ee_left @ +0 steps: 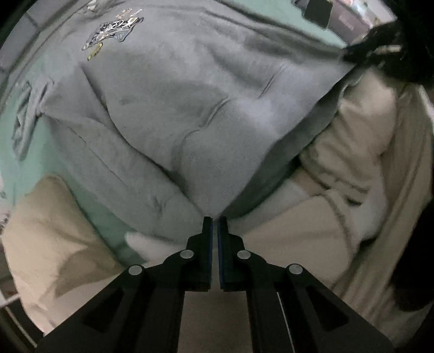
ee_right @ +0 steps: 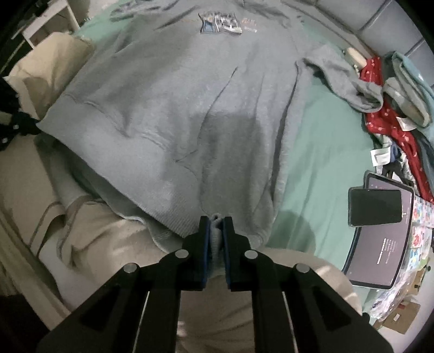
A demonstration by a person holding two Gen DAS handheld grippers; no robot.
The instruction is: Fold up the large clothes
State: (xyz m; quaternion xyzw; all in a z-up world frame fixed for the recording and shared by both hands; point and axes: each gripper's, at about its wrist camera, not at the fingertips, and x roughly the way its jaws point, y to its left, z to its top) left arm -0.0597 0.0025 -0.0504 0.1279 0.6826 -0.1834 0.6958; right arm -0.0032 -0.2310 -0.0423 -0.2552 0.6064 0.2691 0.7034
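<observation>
Both grippers pinch the bottom hem of the grey sweatshirt [ee_right: 190, 108], which lies spread on the green bed sheet [ee_right: 320, 141]. In the right wrist view the right gripper [ee_right: 216, 220] is clenched on a bunched fold of ribbed hem. In the left wrist view the left gripper [ee_left: 214, 220] has its jaws pressed almost together, with a corner of the sweatshirt running into the tips, so it seems to grip a thin edge.

The step in hand looks like the first fold: hem seized at two points and raised off the sheet. Next, I judge, both grippers must carry the hem evenly toward the printed chest logo [ee_right: 221, 23], keeping it taut and level.

The sweatshirt's long axis runs from the hem at the grippers away to the logo, neck end farthest. One sleeve [ee_right: 344, 78] lies out to the right of the logo, near a pile of clothes [ee_right: 390, 108].
</observation>
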